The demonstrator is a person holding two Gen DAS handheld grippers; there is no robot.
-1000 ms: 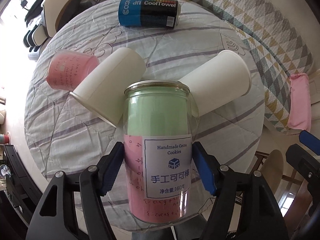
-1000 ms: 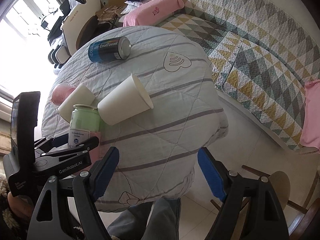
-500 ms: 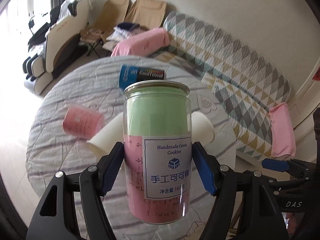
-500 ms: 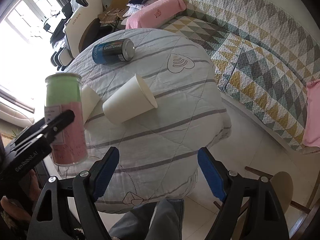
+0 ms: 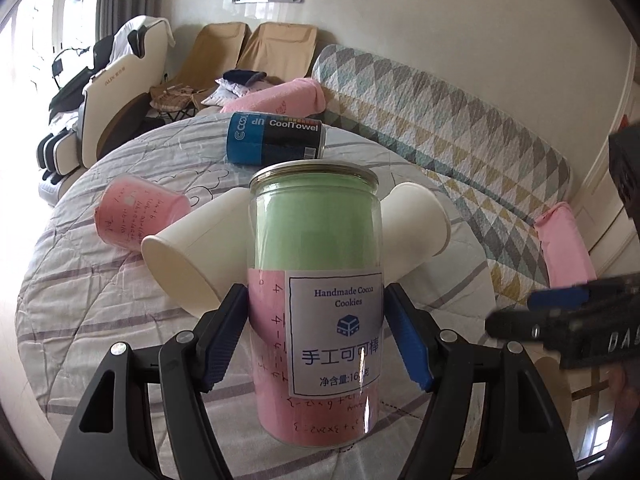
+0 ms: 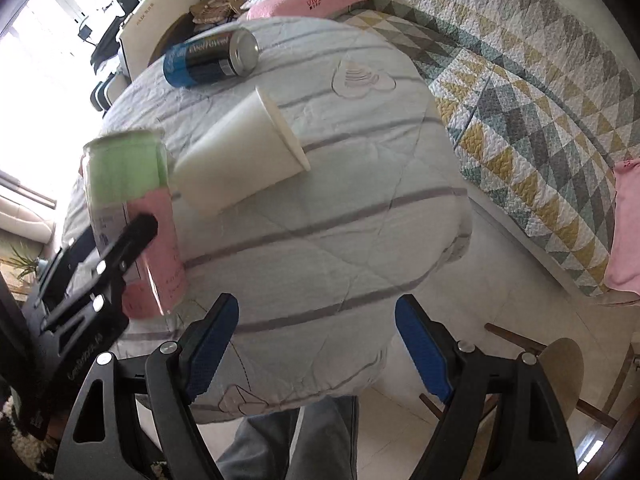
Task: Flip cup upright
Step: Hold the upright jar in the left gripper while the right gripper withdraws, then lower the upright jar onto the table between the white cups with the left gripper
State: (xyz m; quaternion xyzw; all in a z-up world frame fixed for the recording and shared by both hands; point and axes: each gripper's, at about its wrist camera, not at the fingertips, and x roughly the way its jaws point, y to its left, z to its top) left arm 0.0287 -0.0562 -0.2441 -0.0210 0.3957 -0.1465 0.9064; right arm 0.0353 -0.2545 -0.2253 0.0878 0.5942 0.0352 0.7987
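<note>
We are gripping the cookie jar (image 5: 316, 304) upright in our left gripper (image 5: 316, 336); our right gripper (image 6: 316, 348) is hanging spread, holding nothing.

Strong daylight pours from the window (image 6: 36, 40) at left, blown out white. Beside it the jar (image 6: 128, 200) smears with motion blur. Both fisheye views bend and darken toward their rims.

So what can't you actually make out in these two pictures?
- Left view: the jar in the left tool hides most of the right paper cup and part of the left paper cup.
- Right view: the jar's label is blurred and crossed by the left tool's arm; the blue can lettering is smeared.
- Neither view shows whether the jar's base touches the table.
</note>
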